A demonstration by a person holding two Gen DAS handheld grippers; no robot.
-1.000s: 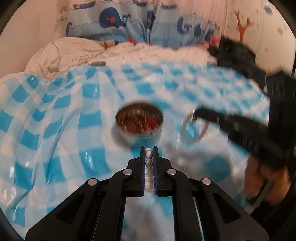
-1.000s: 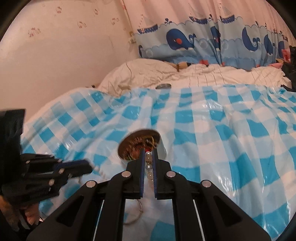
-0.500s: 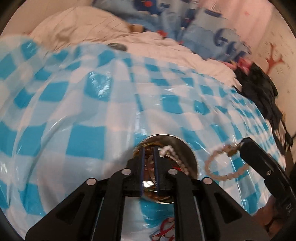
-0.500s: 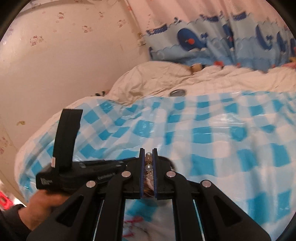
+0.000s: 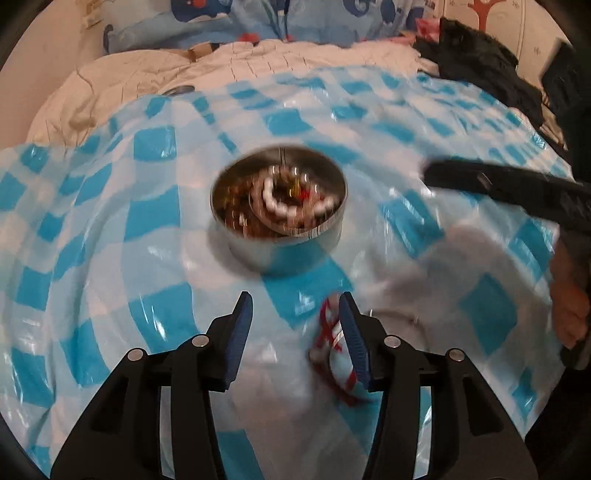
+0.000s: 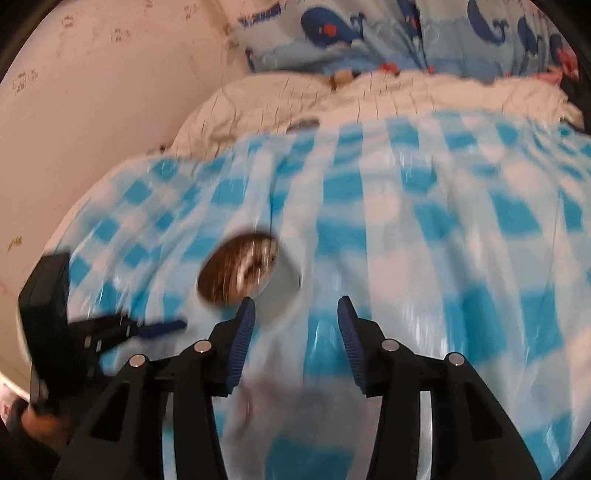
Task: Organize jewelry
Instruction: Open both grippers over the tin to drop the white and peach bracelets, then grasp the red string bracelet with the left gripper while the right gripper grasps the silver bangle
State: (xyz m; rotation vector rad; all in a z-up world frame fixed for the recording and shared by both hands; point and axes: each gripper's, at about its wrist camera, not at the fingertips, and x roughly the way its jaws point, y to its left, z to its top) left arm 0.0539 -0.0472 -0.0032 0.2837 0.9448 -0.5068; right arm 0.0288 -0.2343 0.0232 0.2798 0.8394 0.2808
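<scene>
Both tongs were opening, empty: left tongs (image 5: 295, 325), right tongs (image 6: 295, 325). The jewelry tin (image 5: 279, 206) sat mid-bed, pearl bracelet (image 5: 280, 201) inside. A red-and-white piece (image 5: 334, 343) lay beside the left fingers; careless closing might snag the slick checkered sheet (image 5: 147, 221).

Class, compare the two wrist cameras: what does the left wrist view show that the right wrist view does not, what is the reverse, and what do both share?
Only the left wrist view shows the red-and-white string piece lying by the left gripper, and dark clothing at the far right.

Only the right wrist view shows the pink wall with paw prints.

Both show the round metal tin holding a white bead bracelet, the blue checked cloth, the whale curtain, and each gripper's jaws opening with nothing pinched.
</scene>
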